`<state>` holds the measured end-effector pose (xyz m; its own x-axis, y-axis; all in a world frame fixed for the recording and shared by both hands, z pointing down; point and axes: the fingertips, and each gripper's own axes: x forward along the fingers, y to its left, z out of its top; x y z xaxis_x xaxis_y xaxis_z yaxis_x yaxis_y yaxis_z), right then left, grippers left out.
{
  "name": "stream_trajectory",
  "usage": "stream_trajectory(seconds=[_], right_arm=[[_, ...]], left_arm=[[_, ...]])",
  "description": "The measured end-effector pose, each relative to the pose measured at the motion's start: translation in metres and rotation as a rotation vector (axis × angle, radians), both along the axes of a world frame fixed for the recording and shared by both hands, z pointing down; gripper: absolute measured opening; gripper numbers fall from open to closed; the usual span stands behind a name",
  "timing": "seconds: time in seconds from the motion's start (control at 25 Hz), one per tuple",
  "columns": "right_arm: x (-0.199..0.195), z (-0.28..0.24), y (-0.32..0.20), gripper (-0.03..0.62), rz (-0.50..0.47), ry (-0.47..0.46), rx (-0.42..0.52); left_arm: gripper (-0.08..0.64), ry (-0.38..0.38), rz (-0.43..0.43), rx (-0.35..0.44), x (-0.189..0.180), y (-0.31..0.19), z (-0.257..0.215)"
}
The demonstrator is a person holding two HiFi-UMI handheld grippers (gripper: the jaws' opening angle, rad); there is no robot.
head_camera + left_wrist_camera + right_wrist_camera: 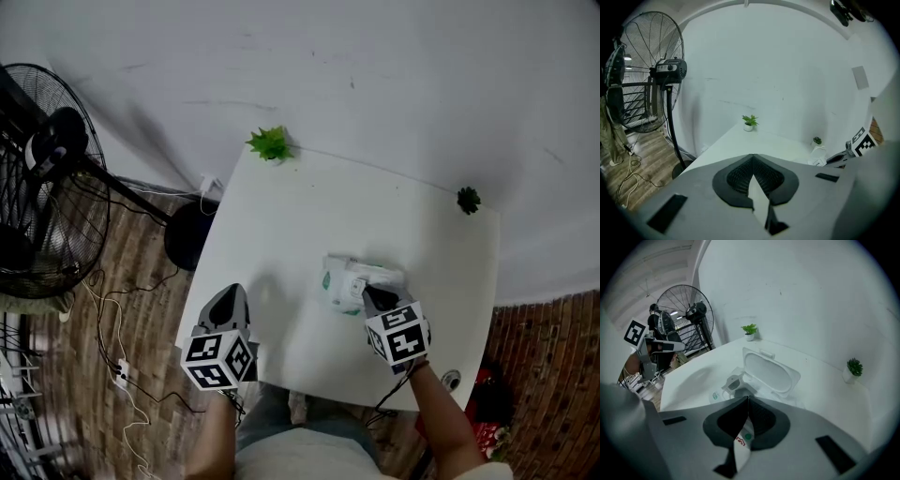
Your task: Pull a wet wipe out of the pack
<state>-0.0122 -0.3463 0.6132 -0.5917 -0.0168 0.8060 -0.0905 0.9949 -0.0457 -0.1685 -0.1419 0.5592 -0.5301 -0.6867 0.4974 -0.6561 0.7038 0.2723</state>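
Wipe pack [343, 281] lies centre frame on the white table [281, 216], long axis left to right, lid [768, 372] flipped open. Right gripper [373, 296] is at its right end, jaws pressed together. Left gripper [230, 292] sits lower left, jaws closed and empty.

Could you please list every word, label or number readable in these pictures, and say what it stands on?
No text is readable.
White plastic wet wipe pack with open flip lid: round green mark and red print, too blurred to read.
Black-and-white marker cube on the left hand-held gripper, and the one on the right hand-held gripper: square patterns only, no letters.
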Motion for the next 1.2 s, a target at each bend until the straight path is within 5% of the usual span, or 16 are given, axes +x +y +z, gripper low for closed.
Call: stream_trajectory(seconds=[1.2], right_arm=[[0.006, -0.054, -0.003, 0.006, 0.109, -0.085, 0.056]], left_arm=[[0.002, -0.067, 0.065, 0.072, -0.006, 0.001, -0.042]])
